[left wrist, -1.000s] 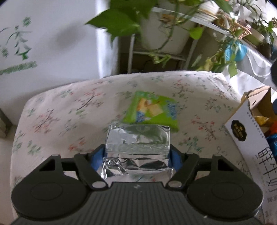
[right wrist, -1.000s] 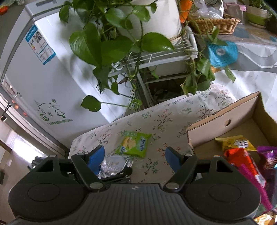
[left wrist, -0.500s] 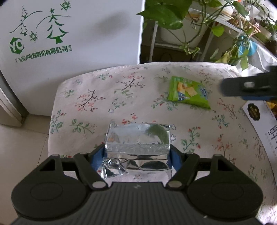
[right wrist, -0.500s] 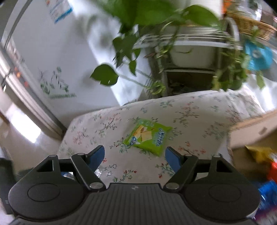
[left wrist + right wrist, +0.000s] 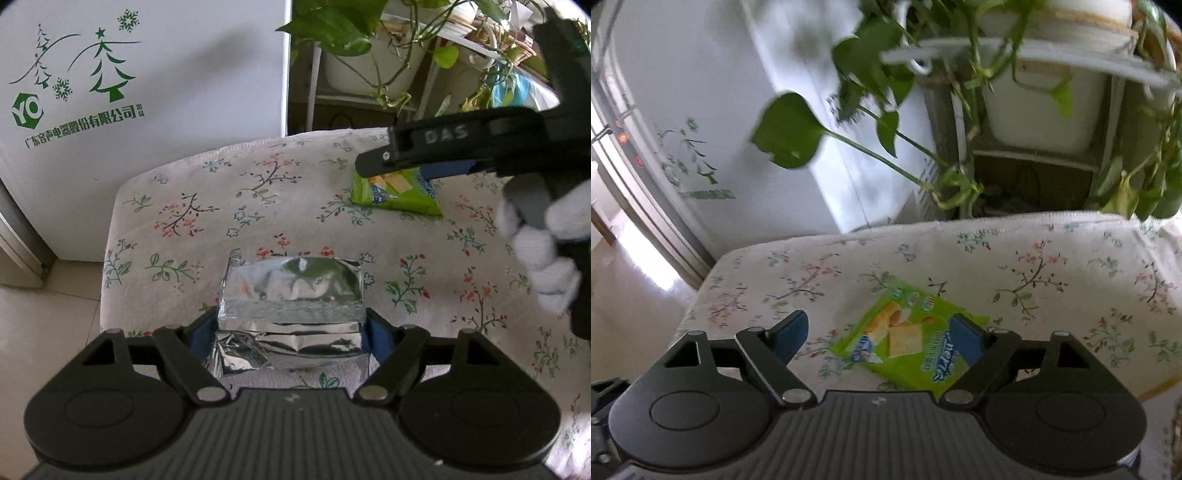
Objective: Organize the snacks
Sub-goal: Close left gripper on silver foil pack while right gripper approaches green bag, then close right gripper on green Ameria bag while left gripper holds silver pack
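Note:
My left gripper (image 5: 291, 332) is shut on a silver foil snack pack (image 5: 291, 291) and holds it above the near left part of the floral-clothed table (image 5: 221, 221). A green snack packet (image 5: 908, 339) lies flat on the cloth; it also shows in the left wrist view (image 5: 399, 192) at the far right. My right gripper (image 5: 877, 338) is open, low over the green packet, with its fingers on either side of it. In the left wrist view the right gripper (image 5: 373, 166) reaches in from the right above the packet.
A white appliance with green tree prints (image 5: 129, 110) stands behind the table's left. A white plant shelf with trailing green leaves (image 5: 1034, 110) stands behind the table's far edge. The table's left edge drops to a tiled floor (image 5: 48, 332).
My right gripper has moved forward and down over the green packet, still open. My left gripper has kept hold of the silver pack and drawn back toward the table's left.

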Available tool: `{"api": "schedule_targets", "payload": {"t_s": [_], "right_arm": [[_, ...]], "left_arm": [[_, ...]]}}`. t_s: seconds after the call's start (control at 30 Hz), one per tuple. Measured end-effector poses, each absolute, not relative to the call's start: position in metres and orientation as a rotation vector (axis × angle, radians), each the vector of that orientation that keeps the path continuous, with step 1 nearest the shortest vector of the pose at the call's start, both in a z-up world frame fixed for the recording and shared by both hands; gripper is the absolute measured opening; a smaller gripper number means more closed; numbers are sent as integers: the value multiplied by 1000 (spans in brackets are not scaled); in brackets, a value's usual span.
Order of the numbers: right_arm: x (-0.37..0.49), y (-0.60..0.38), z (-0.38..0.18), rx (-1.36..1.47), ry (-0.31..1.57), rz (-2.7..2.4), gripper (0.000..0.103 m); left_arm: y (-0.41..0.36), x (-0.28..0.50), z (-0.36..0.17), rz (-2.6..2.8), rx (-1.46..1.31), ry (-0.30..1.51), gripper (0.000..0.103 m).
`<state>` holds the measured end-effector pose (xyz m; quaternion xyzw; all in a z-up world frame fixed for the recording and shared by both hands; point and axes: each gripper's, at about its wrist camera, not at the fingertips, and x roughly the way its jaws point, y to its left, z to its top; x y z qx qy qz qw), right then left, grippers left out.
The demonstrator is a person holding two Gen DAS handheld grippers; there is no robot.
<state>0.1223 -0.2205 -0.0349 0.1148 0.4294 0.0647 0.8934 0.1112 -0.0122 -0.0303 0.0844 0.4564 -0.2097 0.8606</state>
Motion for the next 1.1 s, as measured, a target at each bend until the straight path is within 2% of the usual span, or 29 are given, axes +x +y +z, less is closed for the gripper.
{"api": "schedule_targets", "payload": {"t_s": [0.43, 0.73, 0.9, 1.0, 1.1], "right_arm": [[133, -224, -42, 189, 818, 126, 95], [132, -216, -40, 114, 1020, 252, 95], [128, -206, -42, 53, 1004, 233, 95], [128, -198, -43, -4, 993, 218, 89], [128, -193, -43, -61, 979, 194, 77]], "left_arm": [[-14, 111, -32, -428, 184, 947, 87], [-16, 111, -33, -421, 183, 949, 91], [-18, 114, -35, -402, 179, 957, 97], [-20, 115, -36, -392, 180, 960, 100], [-22, 117, -36, -383, 179, 967, 100]]}}
